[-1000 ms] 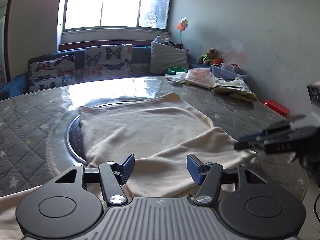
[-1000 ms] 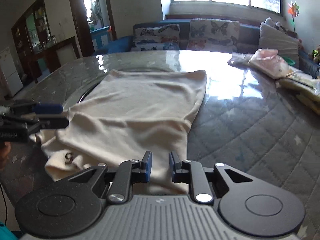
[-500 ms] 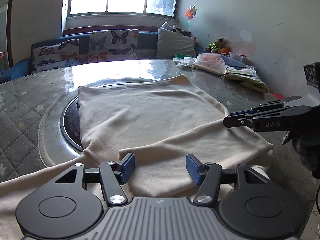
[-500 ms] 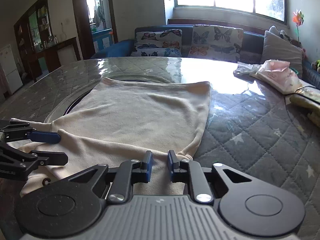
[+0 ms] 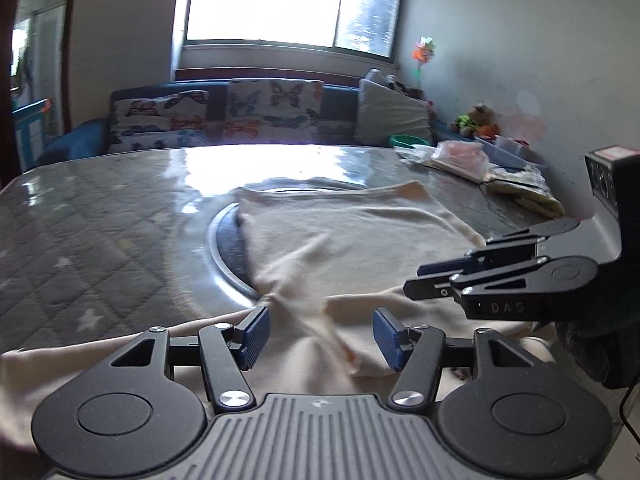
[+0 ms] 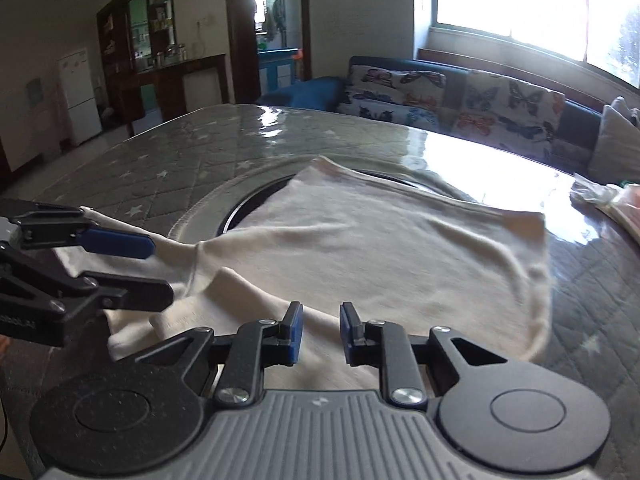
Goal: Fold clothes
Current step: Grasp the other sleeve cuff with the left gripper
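Observation:
A cream garment lies spread on the quilted table, its near part rumpled and folded over. It also shows in the right wrist view. My left gripper is open, low over the garment's near edge, with a raised fold of cloth between its blue pads. My right gripper is open with a narrow gap, just above the near cloth. Each gripper appears in the other's view: the right one at right, the left one at left over a sleeve.
A round dark inset ring sits in the table under the garment. Plastic bags and packets lie at the table's far right. A sofa with butterfly cushions stands behind the table. The table's near edge is just below the grippers.
Both grippers have swung left and come closer together over the near cloth. The right gripper's gap has widened slightly. The near part of the garment is more rumpled.

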Available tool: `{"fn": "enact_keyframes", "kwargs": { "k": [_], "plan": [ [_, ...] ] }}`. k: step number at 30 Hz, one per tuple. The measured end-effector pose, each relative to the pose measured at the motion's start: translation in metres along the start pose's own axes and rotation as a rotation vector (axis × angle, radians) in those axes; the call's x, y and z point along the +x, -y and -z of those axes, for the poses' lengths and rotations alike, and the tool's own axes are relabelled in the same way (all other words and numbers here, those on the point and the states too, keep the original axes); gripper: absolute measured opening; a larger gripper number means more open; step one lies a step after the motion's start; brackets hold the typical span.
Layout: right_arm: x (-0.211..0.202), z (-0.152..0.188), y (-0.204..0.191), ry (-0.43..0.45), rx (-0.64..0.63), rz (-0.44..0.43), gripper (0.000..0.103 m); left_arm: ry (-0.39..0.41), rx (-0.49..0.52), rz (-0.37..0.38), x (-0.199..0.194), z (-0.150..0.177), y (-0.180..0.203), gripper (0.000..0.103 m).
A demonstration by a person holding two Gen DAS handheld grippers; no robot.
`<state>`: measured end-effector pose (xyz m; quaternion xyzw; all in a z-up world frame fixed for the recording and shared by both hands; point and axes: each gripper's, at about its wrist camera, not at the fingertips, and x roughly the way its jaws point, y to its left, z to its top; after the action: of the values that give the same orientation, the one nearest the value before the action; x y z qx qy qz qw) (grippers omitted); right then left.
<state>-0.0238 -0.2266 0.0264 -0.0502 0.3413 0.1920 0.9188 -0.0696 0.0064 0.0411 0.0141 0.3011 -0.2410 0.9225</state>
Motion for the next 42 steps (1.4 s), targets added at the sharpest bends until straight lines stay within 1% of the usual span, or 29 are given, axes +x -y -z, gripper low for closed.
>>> {"fn": "enact_keyframes", "kwargs": {
  "k": [3, 6, 7, 12, 13, 15, 17, 22, 27, 32, 34, 36, 39, 40, 41, 42],
  "plan": [
    [0.014, -0.003, -0.015, -0.017, -0.026, -0.027, 0.019, 0.01, -0.038, -0.063, -0.011, 0.003, -0.018, 0.061],
    [0.019, -0.002, -0.032, -0.019, -0.08, -0.032, 0.02, 0.02, -0.079, -0.133, -0.022, 0.006, -0.037, 0.061],
    [0.018, -0.002, -0.036, -0.015, -0.096, -0.032, 0.02, 0.022, -0.092, -0.157, -0.026, 0.007, -0.043, 0.061],
    [-0.01, 0.001, -0.056, 0.016, -0.147, -0.086, 0.021, 0.037, -0.142, -0.28, -0.042, 0.015, -0.07, 0.061],
    [-0.012, 0.003, -0.058, 0.017, -0.154, -0.094, 0.022, 0.037, -0.153, -0.3, -0.045, 0.017, -0.075, 0.061],
    [-0.01, 0.01, -0.066, -0.011, -0.177, -0.114, 0.022, 0.04, -0.177, -0.349, -0.049, 0.022, -0.083, 0.061],
    [-0.009, 0.014, -0.07, -0.01, -0.197, -0.107, 0.022, 0.039, -0.205, -0.394, -0.054, 0.027, -0.091, 0.061],
    [-0.018, 0.01, -0.064, 0.01, -0.18, -0.105, 0.024, 0.035, -0.233, -0.493, -0.06, 0.033, -0.106, 0.061],
    [-0.026, 0.004, -0.056, 0.032, -0.15, -0.1, 0.025, 0.011, -0.297, -0.538, -0.06, 0.039, -0.119, 0.061],
    [-0.029, 0.004, -0.056, 0.036, -0.145, -0.099, 0.027, -0.024, -0.327, -0.542, -0.058, 0.043, -0.124, 0.061],
    [-0.029, 0.004, -0.056, 0.037, -0.144, -0.101, 0.029, -0.036, -0.358, -0.533, -0.057, 0.044, -0.126, 0.06],
    [-0.03, 0.004, -0.057, 0.038, -0.145, -0.101, 0.031, -0.047, -0.384, -0.529, -0.057, 0.046, -0.129, 0.056],
    [-0.031, 0.004, -0.058, 0.042, -0.141, -0.102, 0.032, -0.044, -0.389, -0.544, -0.059, 0.047, -0.13, 0.048],
    [-0.031, 0.004, -0.058, 0.044, -0.139, -0.103, 0.033, -0.042, -0.394, -0.549, -0.06, 0.047, -0.131, 0.041],
    [-0.031, 0.004, -0.058, 0.045, -0.137, -0.102, 0.033, -0.041, -0.399, -0.554, -0.06, 0.047, -0.132, 0.031],
    [-0.032, 0.005, -0.058, 0.047, -0.134, -0.102, 0.033, -0.039, -0.408, -0.557, -0.061, 0.048, -0.133, 0.027]
  ]
}}
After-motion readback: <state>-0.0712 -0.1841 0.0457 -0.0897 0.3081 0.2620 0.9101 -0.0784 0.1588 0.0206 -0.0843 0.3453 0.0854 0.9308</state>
